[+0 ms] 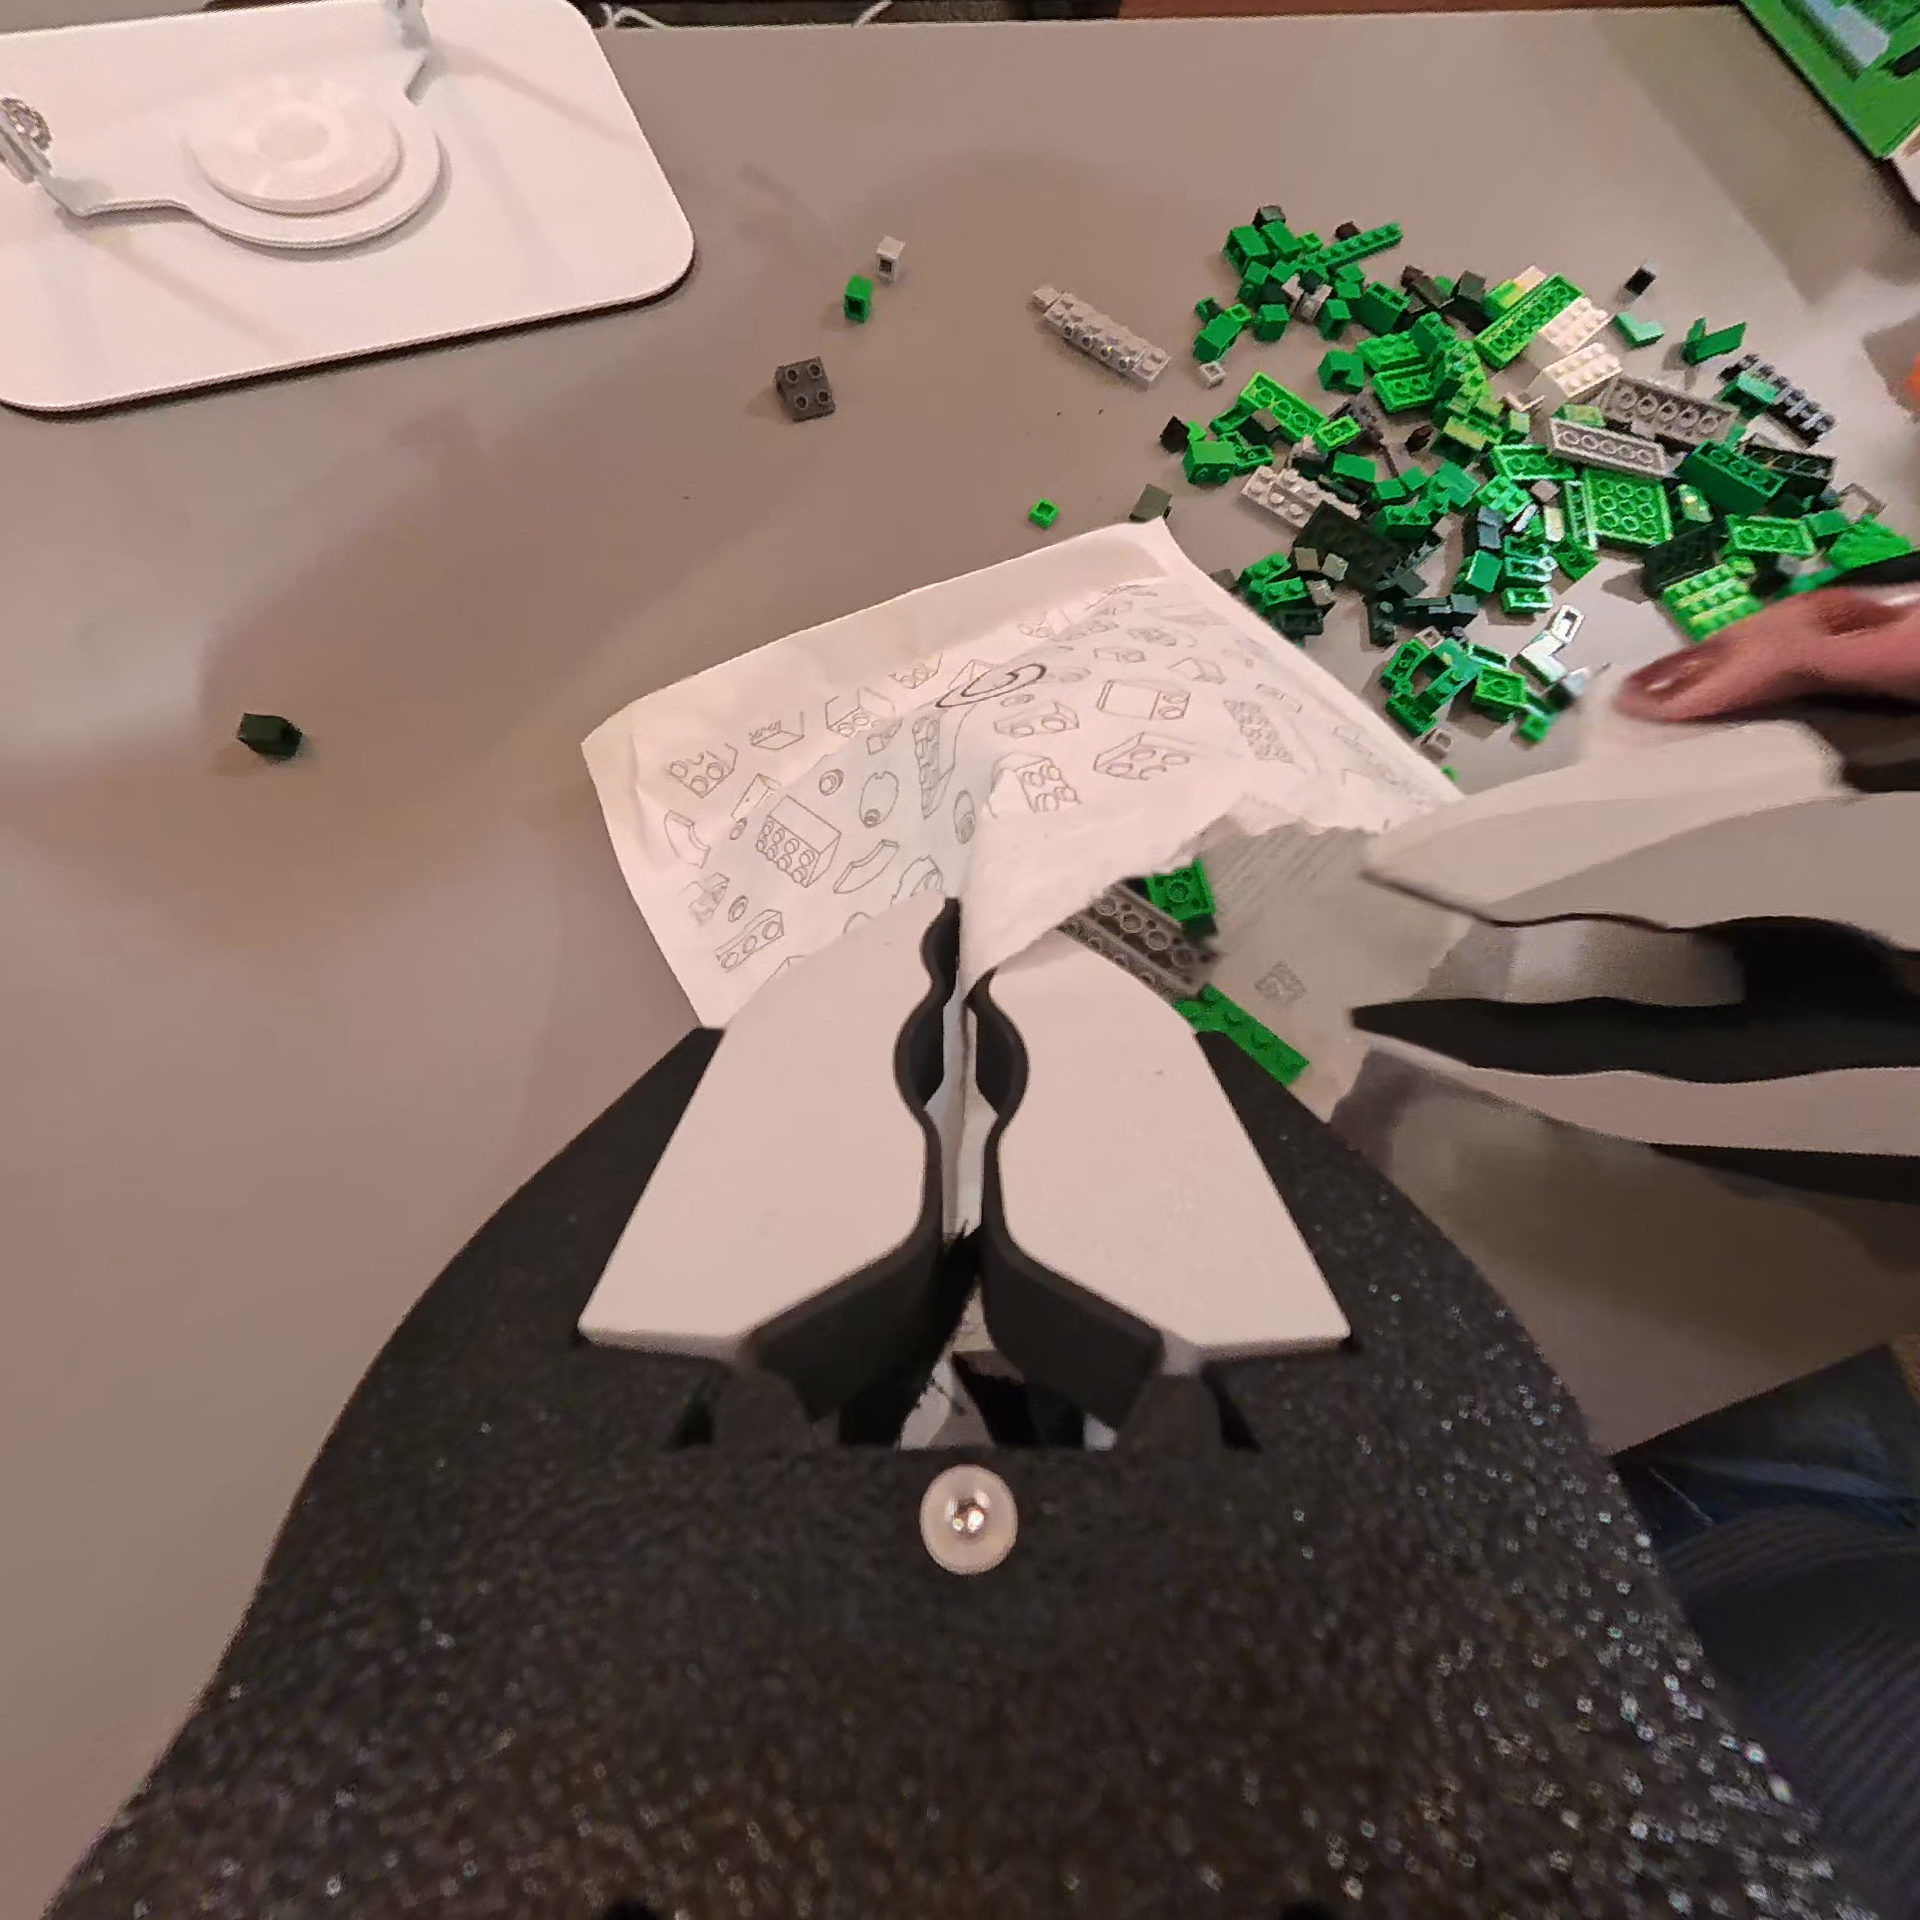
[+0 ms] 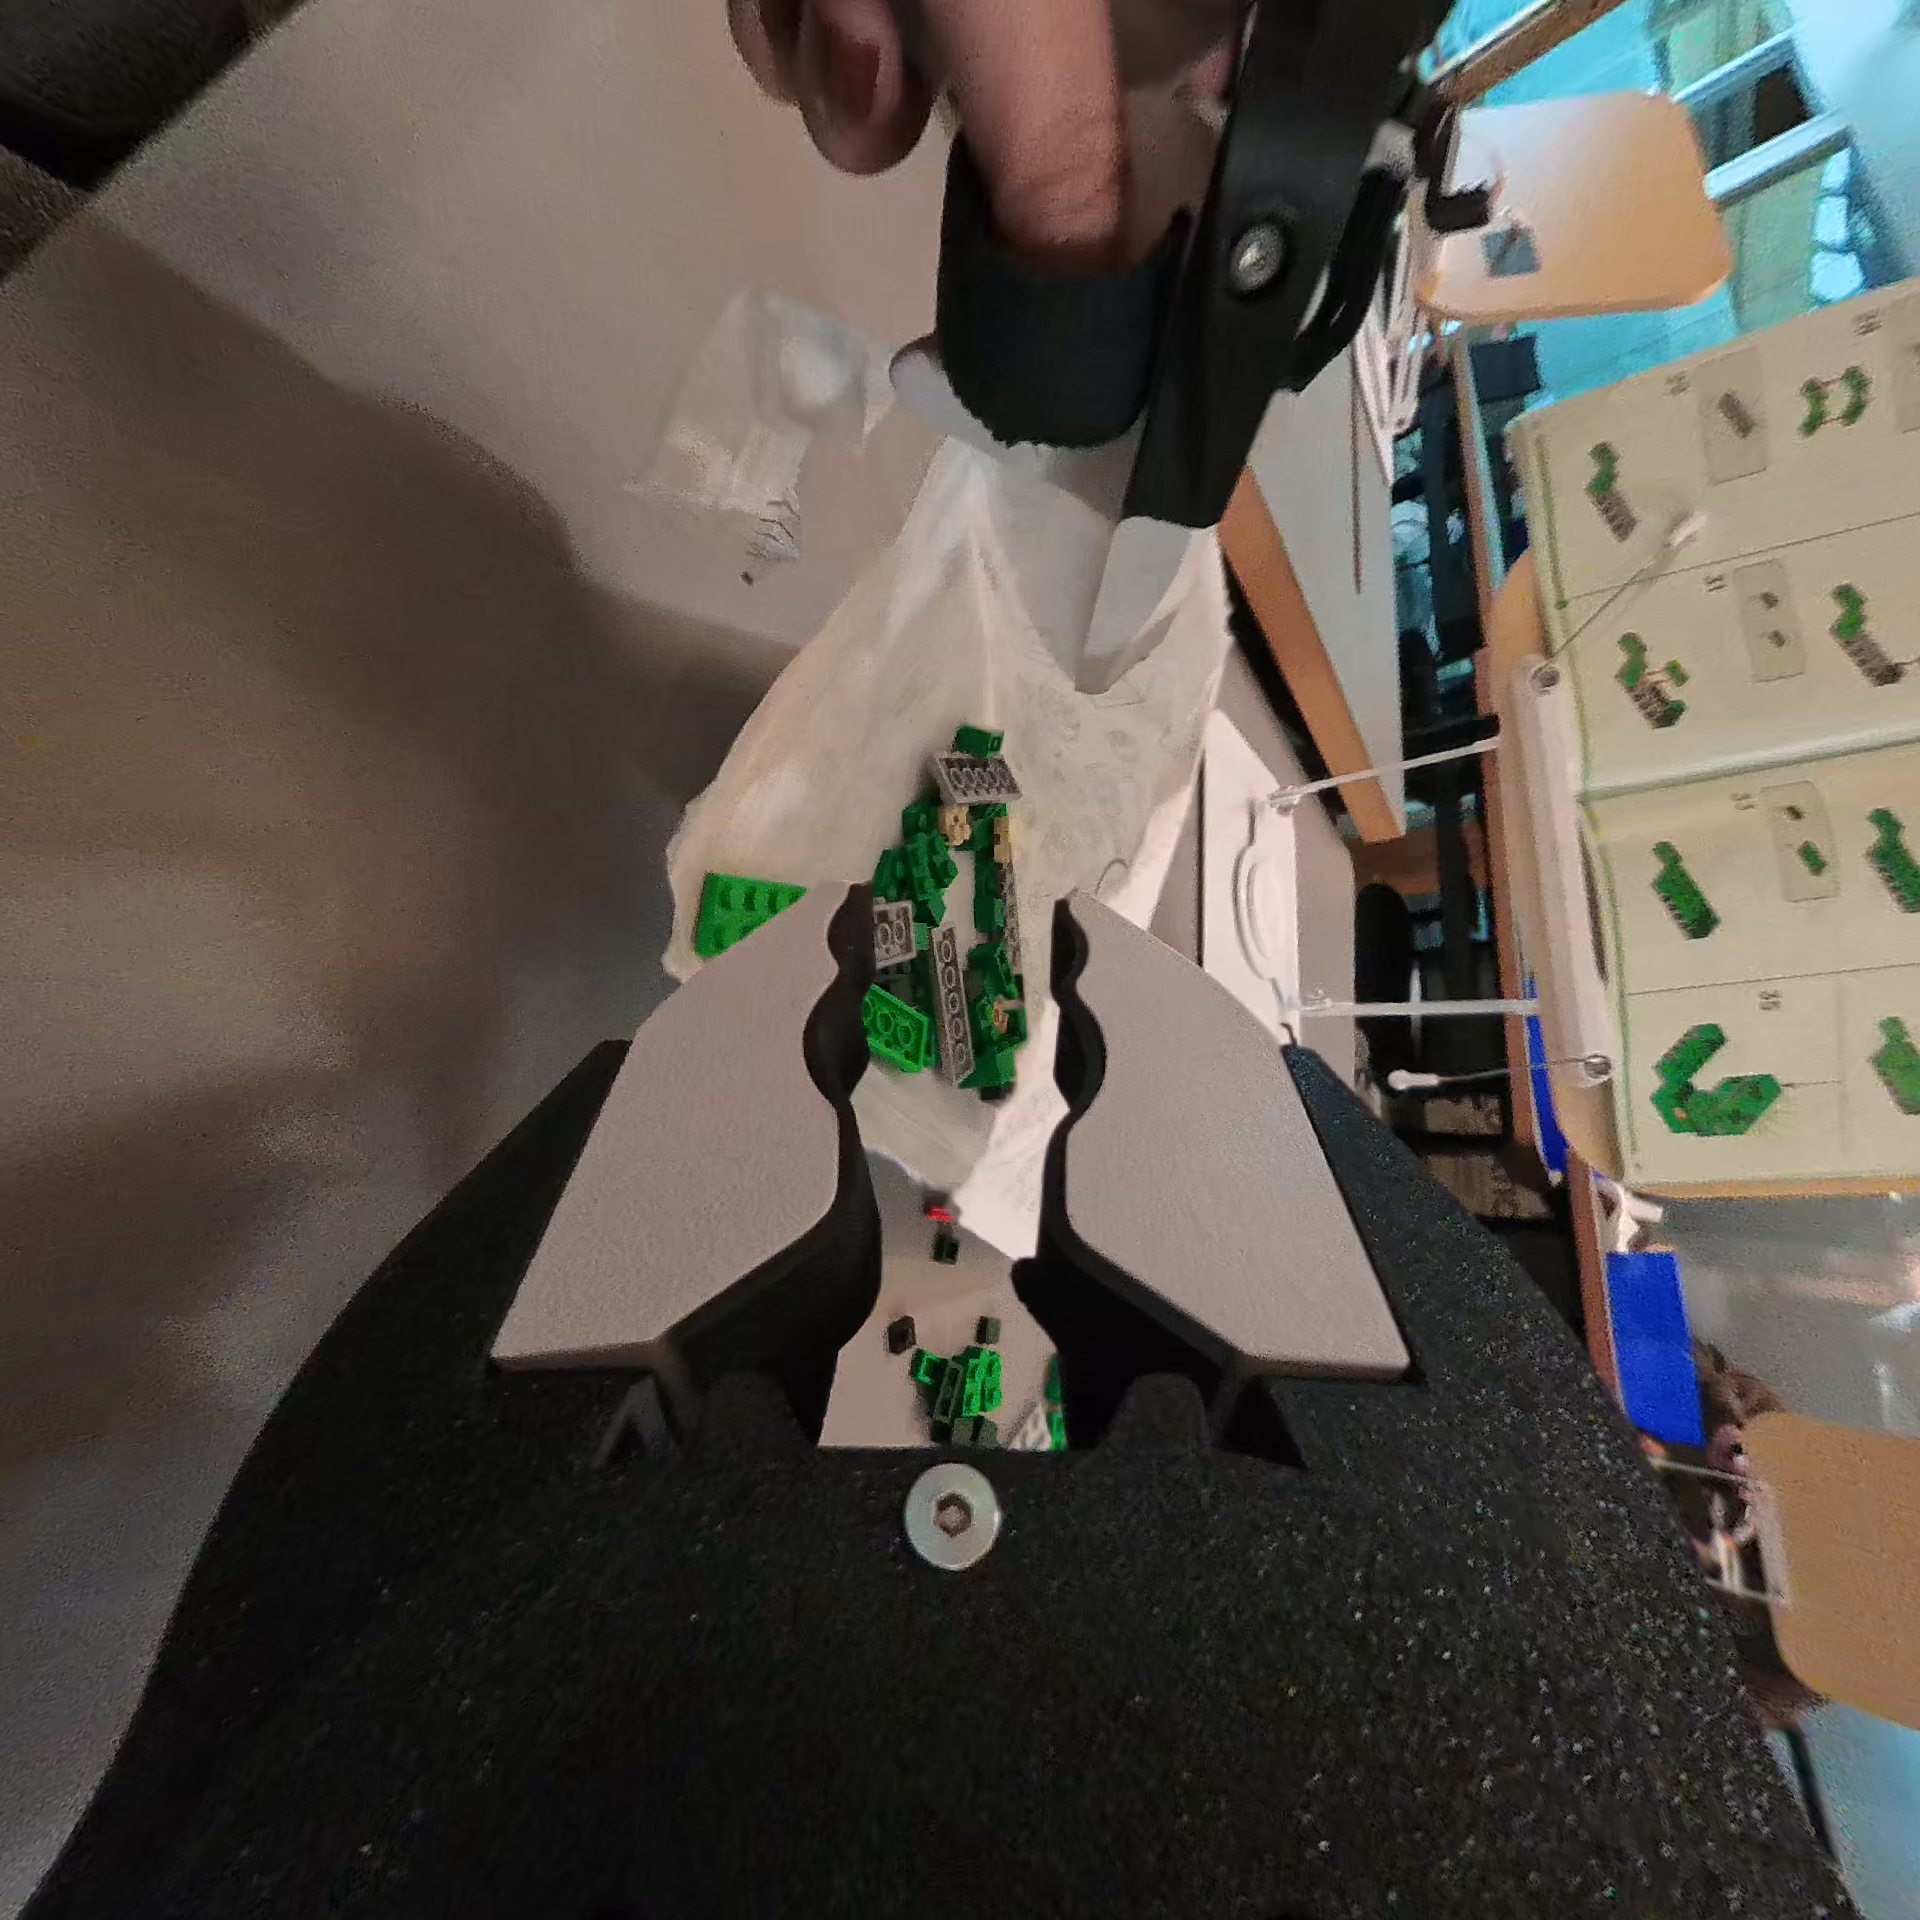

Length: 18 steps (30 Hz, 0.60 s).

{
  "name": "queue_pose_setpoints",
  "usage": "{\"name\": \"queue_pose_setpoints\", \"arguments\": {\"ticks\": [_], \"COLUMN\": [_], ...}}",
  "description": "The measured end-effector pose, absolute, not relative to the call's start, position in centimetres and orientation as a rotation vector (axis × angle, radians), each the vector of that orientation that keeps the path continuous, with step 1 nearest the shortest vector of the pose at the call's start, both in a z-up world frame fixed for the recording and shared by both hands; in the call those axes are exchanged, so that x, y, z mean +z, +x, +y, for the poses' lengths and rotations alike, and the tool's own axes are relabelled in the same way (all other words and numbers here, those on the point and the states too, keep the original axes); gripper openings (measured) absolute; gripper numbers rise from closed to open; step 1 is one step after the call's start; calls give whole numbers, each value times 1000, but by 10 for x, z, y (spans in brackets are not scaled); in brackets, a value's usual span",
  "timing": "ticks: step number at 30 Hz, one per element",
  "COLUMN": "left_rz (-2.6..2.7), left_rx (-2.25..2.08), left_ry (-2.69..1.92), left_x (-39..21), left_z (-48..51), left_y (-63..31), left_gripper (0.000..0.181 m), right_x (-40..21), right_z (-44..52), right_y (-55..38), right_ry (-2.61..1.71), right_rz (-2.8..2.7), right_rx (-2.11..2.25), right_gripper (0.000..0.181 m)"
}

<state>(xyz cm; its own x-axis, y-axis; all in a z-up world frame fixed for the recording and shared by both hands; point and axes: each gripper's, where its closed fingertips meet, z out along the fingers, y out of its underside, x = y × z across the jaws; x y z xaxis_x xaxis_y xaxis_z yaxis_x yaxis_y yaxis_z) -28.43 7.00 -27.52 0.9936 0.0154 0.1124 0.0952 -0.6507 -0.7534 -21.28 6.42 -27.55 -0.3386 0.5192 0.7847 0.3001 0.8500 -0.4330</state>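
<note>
My left gripper (image 1: 951, 925) is shut on a torn edge of a white paper bag (image 1: 935, 748) printed with brick outlines. The bag is ripped open, and green and grey bricks (image 1: 1174, 935) show inside it. My right gripper (image 1: 1361, 945) comes in from the right, open, with its tips at the torn opening. In the right wrist view the bag (image 2: 862, 727) hangs from the left gripper (image 2: 1081, 540). The bricks in it (image 2: 956, 935) show between the spread fingers of my right gripper (image 2: 966, 904), which hold nothing.
A pile of green, grey and white bricks (image 1: 1507, 447) lies at the back right, beside a hand (image 1: 1766, 655). Single bricks (image 1: 802, 390) lie scattered. A white stand base (image 1: 312, 208) is back left, a green box (image 1: 1849, 62) far right. An instruction booklet (image 2: 1714, 779) stands propped up. The tips of one gripper are about 7 cm away from the tips of the other.
</note>
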Motion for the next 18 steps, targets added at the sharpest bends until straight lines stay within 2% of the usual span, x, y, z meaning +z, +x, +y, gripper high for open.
{"name": "queue_pose_setpoints", "arguments": {"ticks": [3, 5, 10, 18], "left_rz": [-85, -107, -116, -80], "left_rx": [-91, -89, -81, -86], "left_ry": [-2282, -2276, -2276, -2285], "left_x": [-275, -273, -272, -274], "left_z": [67, 65, 64, 64], "left_y": [-293, -299, -305, -299], "left_gripper": [0, 0, 0, 0], "right_x": [-254, -251, -308, -346], "right_z": [79, 107, 172, 179], "right_y": [-192, -177, -163, -192], "right_ry": [-646, -827, -1310, -1431], "right_rz": [-1876, -1856, -2029, -2222], "right_rx": [333, 471, 669, 701], "right_gripper": [29, 25, 27, 24]}}
